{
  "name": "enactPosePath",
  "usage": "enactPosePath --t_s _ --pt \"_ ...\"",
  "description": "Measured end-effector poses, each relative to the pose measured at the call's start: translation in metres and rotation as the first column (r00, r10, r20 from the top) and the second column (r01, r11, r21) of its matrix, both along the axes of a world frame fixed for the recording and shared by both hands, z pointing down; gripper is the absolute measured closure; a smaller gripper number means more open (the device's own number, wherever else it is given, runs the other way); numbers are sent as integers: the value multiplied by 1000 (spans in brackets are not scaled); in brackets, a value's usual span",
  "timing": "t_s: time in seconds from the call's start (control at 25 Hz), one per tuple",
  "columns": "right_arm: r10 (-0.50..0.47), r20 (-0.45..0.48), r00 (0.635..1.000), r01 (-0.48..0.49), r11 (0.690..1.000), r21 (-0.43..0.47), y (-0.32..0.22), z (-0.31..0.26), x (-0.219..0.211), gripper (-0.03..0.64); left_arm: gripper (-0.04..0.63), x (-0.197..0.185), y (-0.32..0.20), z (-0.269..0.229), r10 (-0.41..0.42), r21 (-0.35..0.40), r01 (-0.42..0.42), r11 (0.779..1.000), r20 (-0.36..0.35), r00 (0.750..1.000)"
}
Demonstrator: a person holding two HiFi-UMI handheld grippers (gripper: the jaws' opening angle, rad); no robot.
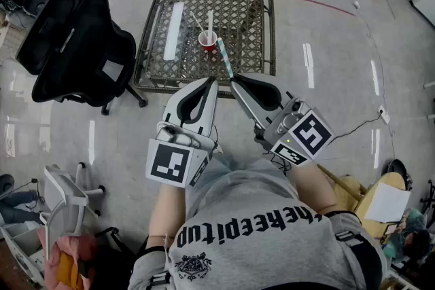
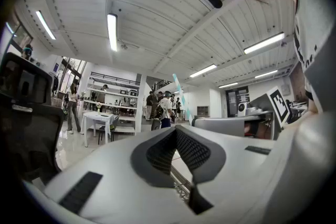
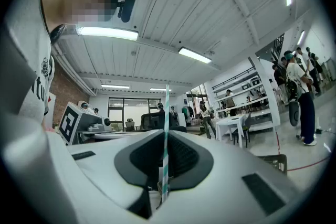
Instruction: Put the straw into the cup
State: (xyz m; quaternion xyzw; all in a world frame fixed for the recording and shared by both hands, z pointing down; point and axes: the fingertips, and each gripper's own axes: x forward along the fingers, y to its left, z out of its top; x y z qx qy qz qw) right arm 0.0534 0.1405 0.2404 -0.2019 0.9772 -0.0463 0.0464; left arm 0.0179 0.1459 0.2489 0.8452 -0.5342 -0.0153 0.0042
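Two grippers: right gripper (image 3: 166,136) pinches the straw (image 3: 166,107) near its lower end; left gripper (image 2: 176,129) is closed on nothing.
Straw: light, thin, probably crushed easily; it points toward the cup (image 1: 208,41) on the table (image 1: 148,30).
Hold: low and gentle seems right.

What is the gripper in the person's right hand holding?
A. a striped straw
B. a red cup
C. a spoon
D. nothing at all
A: the right gripper view shows the right gripper shut on a green-and-white striped straw that stands up between its jaws, while the red cup stands on the wire table.
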Motion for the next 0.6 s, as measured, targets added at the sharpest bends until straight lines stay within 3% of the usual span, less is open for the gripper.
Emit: enactPosePath --t_s 0.6 --pt "35 0 999 -35 999 7 -5 0 -10 575 571 -14 -6 1 18 7 -18 1000 -9 1000"
